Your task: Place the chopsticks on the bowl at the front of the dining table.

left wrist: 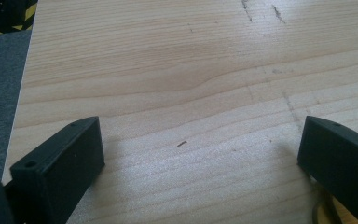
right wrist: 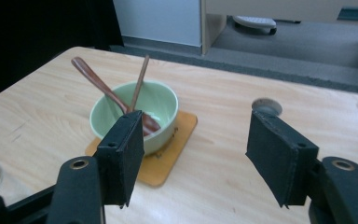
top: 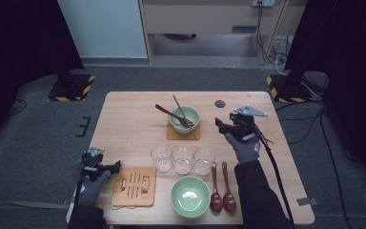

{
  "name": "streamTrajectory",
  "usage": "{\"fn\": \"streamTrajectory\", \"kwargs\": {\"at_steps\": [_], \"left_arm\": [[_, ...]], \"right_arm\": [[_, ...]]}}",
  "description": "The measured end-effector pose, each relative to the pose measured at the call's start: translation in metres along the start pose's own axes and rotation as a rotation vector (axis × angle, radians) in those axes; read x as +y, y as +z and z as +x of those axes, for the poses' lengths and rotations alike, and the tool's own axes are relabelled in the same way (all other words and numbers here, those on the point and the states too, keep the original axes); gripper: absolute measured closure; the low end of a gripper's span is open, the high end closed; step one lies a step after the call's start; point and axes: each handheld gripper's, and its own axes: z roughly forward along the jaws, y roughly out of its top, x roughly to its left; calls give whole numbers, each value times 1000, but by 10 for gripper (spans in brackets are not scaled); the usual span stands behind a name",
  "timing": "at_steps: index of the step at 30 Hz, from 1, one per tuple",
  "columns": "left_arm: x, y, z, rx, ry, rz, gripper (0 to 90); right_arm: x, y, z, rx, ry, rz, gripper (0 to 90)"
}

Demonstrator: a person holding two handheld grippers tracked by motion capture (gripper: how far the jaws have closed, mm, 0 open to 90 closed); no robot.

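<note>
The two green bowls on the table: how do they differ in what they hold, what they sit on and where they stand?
The far bowl holds a wooden spoon and a stick leaning on its rim; the near bowl holds neither. The far bowl sits on a plain orange coaster; the near bowl sits on the bare table, beside a patterned mat. The far bowl stands beyond the three glasses, the near bowl on the person's side of them. Both are pale green and upright.

free: bare table [top: 128,119] left of far bowl [top: 185,118] | blocked: three glasses [top: 182,160] mid-table
</note>
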Motion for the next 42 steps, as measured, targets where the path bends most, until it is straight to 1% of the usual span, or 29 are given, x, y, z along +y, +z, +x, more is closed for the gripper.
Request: {"fn": "streamTrajectory", "kwargs": {"at_steps": [2, 3, 4, 6, 7, 8, 11, 13, 15, 16, 18, 20, 21, 22, 25, 26, 27, 28, 30, 31, 32, 33, 34, 35, 36, 37, 39, 40, 42], "left_arm": [[0, 0, 0, 0, 0, 0, 0], [0, 0, 0, 0, 0, 0, 0], [0, 0, 0, 0, 0, 0, 0], [0, 0, 0, 0, 0, 0, 0], [0, 0, 0, 0, 0, 0, 0], [0, 0, 0, 0, 0, 0, 0], [0, 0, 0, 1, 0, 0, 0], [0, 0, 0, 1, 0, 0, 0], [0, 0, 0, 2, 0, 1, 0], [0, 0, 0, 3, 0, 0, 0], [0, 0, 0, 3, 0, 0, 0], [0, 0, 0, 4, 0, 0, 0], [0, 0, 0, 4, 0, 0, 0], [0, 0, 0, 4, 0, 0, 0], [0, 0, -1, 5, 0, 0, 0], [0, 0, -1, 5, 0, 0, 0], [0, 0, -1, 5, 0, 0, 0], [0, 0, -1, 5, 0, 0, 0], [0, 0, -1, 5, 0, 0, 0], [0, 0, -1, 5, 0, 0, 0], [0, 0, -1, 5, 0, 0, 0], [0, 0, -1, 5, 0, 0, 0], [0, 0, -1, 5, -1, 0, 0], [0, -1, -1, 5, 0, 0, 0], [0, 0, -1, 5, -1, 0, 0], [0, 0, -1, 5, -1, 0, 0], [0, 0, -1, 5, -1, 0, 0], [0, 0, -1, 5, 0, 0, 0], [0, 0, -1, 5, -1, 0, 0]], "right_arm": [[-8, -7, -5, -1, 6, -3, 361], [-8, -7, -5, -1, 6, -3, 361], [-18, -14, -13, 14, 35, -1, 361], [-26, -20, -18, 14, 51, 1, 360], [-26, -20, -18, 14, 51, 1, 360], [-34, -24, -22, 15, 61, 12, 349], [-41, -29, -25, 8, 64, 18, 345], [-50, -35, -29, -3, 70, 17, 344], [-55, -40, -30, -22, 66, 18, 336], [-61, -44, -32, -40, 62, 29, 331], [-64, -45, -32, -44, 59, 32, 331], [-76, -50, -35, -35, 71, 47, 334], [-76, -50, -35, -35, 71, 47, 334], [-82, -52, -37, -38, 74, 57, 337], [-88, -53, -37, -48, 69, 68, 340], [-95, -54, -38, -59, 68, 83, 346], [-95, -54, -38, -59, 68, 83, 346], [-102, -54, -38, -67, 67, 98, 353], [-109, -55, -39, -71, 70, 114, 359], [-109, -55, -39, -71, 70, 114, 359], [-116, -54, -40, -79, 71, 129, 362], [-116, -54, -40, -79, 71, 129, 362], [-122, -53, -42, -81, 75, 145, 373], [-122, -53, -42, -81, 75, 145, 373], [-126, -53, -43, -88, 74, 169, 379], [-127, -53, -43, -93, 69, 174, 386], [-128, -54, -43, -94, 73, 180, 394], [-131, -55, -44, -94, 86, 195, 419], [-133, -55, -45, -97, 85, 206, 426]]}}
